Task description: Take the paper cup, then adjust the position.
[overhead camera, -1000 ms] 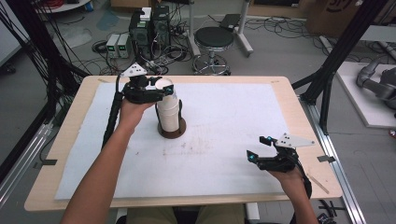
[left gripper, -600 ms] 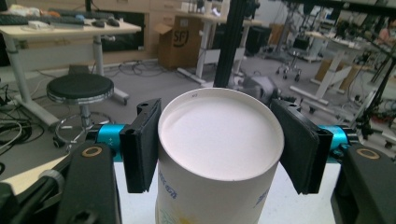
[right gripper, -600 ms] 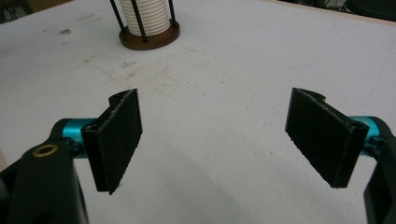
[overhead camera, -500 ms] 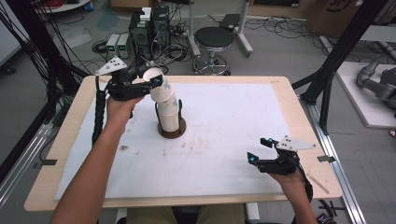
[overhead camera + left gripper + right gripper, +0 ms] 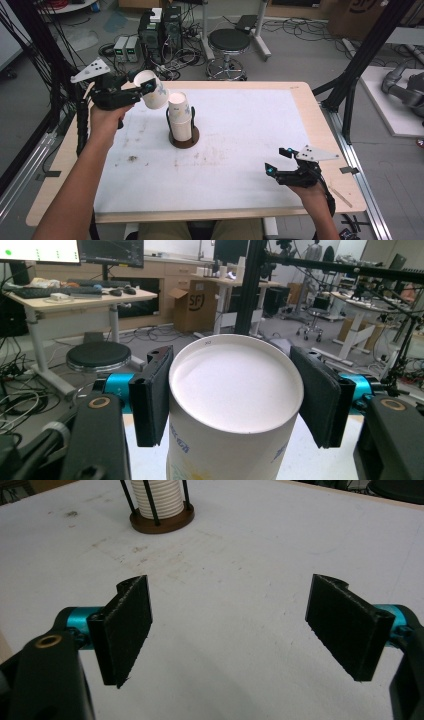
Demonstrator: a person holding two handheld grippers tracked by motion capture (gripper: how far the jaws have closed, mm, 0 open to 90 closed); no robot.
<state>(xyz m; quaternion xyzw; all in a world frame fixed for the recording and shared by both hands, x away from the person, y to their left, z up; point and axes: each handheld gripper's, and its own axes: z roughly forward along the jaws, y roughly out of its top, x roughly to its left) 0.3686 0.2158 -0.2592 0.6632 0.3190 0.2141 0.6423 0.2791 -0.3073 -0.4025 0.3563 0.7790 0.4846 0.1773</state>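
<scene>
My left gripper (image 5: 145,90) is shut on a white paper cup (image 5: 152,89), held tilted in the air left of the stack. In the left gripper view the cup (image 5: 235,405) sits bottom-up between the two black jaws, its base facing the camera. A stack of white paper cups (image 5: 180,120) stands in a brown round holder (image 5: 184,141) with black rods, at the table's middle left. The same stack (image 5: 156,499) appears far off in the right gripper view. My right gripper (image 5: 278,161) rests near the front right edge, open, with nothing between its fingers (image 5: 127,625).
A white sheet (image 5: 240,150) covers the wooden table (image 5: 310,107), with scuff marks near the holder. Beyond the far edge stand a black stool (image 5: 228,42) and electronics boxes (image 5: 160,25). A black frame leg (image 5: 357,75) rises at the right.
My left gripper has lifted one cup off the stack and carried it up and to the left, tilting it. The right gripper has stayed in place.
</scene>
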